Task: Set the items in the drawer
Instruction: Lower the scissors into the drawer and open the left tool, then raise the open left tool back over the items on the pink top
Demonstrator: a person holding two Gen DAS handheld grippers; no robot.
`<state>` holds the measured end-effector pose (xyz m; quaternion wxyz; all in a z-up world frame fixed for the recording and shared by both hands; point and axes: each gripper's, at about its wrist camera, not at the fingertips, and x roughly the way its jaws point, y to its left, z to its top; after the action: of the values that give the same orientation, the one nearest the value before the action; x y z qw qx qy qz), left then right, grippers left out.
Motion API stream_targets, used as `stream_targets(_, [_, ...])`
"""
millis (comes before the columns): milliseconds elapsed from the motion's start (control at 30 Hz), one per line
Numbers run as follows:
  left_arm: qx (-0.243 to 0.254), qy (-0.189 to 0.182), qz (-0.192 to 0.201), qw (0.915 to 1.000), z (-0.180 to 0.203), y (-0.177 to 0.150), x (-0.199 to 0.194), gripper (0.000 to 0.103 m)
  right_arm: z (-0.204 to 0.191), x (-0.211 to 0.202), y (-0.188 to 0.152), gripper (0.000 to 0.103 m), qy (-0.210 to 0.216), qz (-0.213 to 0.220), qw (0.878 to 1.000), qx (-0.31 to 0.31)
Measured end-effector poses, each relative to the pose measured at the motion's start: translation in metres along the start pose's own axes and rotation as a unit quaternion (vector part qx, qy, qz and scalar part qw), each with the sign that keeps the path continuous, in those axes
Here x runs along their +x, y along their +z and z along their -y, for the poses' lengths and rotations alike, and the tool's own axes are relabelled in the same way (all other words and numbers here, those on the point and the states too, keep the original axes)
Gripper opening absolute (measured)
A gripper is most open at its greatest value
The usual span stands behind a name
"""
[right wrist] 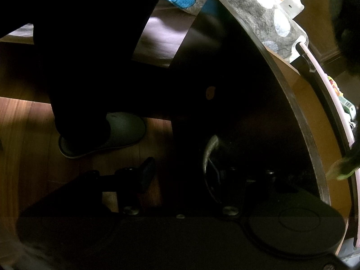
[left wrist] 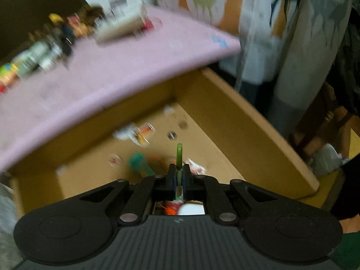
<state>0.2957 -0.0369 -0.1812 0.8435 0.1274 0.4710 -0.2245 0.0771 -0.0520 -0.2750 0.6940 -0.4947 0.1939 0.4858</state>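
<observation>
Left tool (left wrist: 179, 175) clamped on thin green stick (left wrist: 179, 155), which I held over open drawer (left wrist: 236, 121); right tool (right wrist: 180, 171) hung spread wide, empty, beside drawer front.

A lived-in home room: deer-print curtains (left wrist: 281, 22) hang at the upper right of the left wrist view, beside a pink-topped counter (left wrist: 112, 67) crowded with small bottles (left wrist: 42, 54). In the right wrist view, a slippered foot (right wrist: 105, 135) stands on wooden floorboards (right wrist: 22, 123), left of centre.

pink tabletop (left wrist: 126, 67), tan drawer (left wrist: 247, 121), green stick (left wrist: 179, 155), deer-patterned curtain (left wrist: 315, 22).
</observation>
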Motion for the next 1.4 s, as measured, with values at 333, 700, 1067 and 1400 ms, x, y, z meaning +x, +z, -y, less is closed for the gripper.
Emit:
stream_targets(333, [-0.088, -0.113, -0.068, 0.9874, -0.007, -0.002, 0.09, 0.004, 0.0, 0.0, -0.002, 0.051, 0.0, 0.003, 1.0, -0.003])
stream_targets(700, [-0.091, -0.037, -0.109, 0.9891, -0.024, -0.008, 0.107, 0.025, -0.001, 0.0, -0.002, 0.052, 0.0, 0.005, 1.0, -0.004])
stream_targets(1067, [-0.105, -0.004, -0.05, 0.9931, -0.036, 0.008, 0.045, 0.065, -0.001, 0.0, -0.001, 0.052, -0.001, 0.003, 1.0, -0.003])
stream_targets(1400, [-0.094, 0.007, 0.059, 0.9938, -0.043, 0.053, -0.043, 0.065, -0.002, 0.0, 0.0, 0.053, -0.002, 0.002, 1.0, -0.004])
